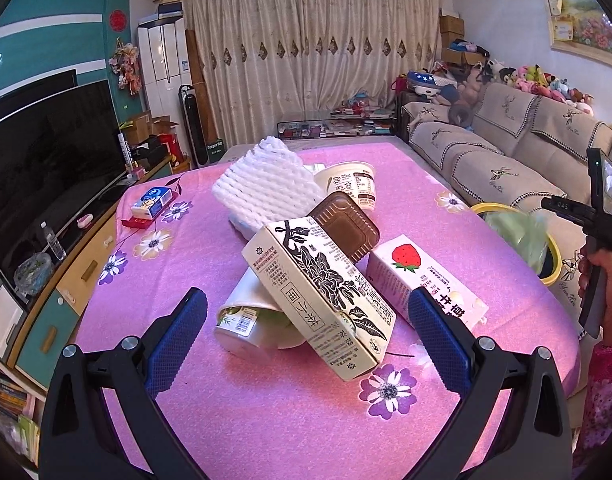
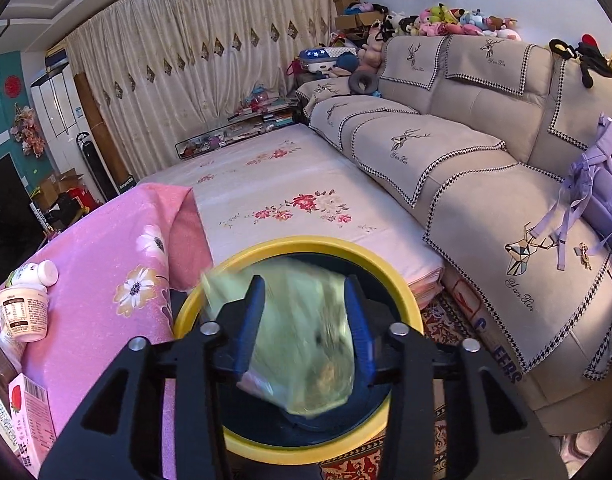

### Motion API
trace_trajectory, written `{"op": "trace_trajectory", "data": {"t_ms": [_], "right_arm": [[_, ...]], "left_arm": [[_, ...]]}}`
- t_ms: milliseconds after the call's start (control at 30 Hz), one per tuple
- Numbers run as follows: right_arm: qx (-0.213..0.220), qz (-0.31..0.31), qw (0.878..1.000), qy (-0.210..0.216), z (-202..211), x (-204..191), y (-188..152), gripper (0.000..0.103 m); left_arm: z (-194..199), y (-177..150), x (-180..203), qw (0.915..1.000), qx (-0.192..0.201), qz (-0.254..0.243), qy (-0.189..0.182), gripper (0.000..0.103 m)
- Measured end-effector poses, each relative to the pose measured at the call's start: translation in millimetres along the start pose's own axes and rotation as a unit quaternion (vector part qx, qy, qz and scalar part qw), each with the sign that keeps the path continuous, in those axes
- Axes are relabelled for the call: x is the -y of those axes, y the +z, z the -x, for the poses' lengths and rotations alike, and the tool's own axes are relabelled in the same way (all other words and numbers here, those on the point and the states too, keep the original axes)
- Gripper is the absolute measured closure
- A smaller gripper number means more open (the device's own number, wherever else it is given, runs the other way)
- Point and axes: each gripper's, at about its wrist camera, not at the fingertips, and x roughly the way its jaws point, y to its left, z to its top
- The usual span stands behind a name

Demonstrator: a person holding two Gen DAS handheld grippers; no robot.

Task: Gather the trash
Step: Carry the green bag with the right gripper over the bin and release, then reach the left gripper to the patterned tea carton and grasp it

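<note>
Trash lies in a pile on the pink floral table: a cream tea carton with black flower print, a strawberry milk carton, a white paper cup on its side, a brown plastic tray, white foam netting and a yogurt cup. My left gripper is open, its jaws on either side of the tea carton's near end. My right gripper is open above the yellow-rimmed bin, and a blurred green wrapper sits between its jaws over the bin's mouth.
The bin stands off the table's right edge, beside a beige sofa. A small blue-and-white box lies at the table's far left. A TV and cabinet run along the left. A low bed with floral sheet lies beyond the bin.
</note>
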Motion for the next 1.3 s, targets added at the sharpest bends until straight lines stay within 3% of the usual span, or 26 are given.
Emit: {"op": "trace_trajectory", "data": {"t_ms": [267,667,933,1300], "right_arm": [[0.012,0.003,1.0,0.015,26,-5,-5,0.053],[0.011,0.011,0.999,0.041,42,-17,-10,0.051],[0.003,0.009,0.999,0.049,37,-20,-12,0.051],[0.004,-0.001,0.999,0.052,36,-15,-16,0.051]], "left_arm": [[-6,-2,-4,0.9998,-0.015,0.01,-0.009,0.004],[-33,-6,-14,0.9973,-0.054,0.038,-0.031,0.004],[-47,-8,1,0.996,-0.07,0.024,-0.051,0.005],[-56,4,7,0.9951,-0.063,0.029,-0.071,0.034]]}}
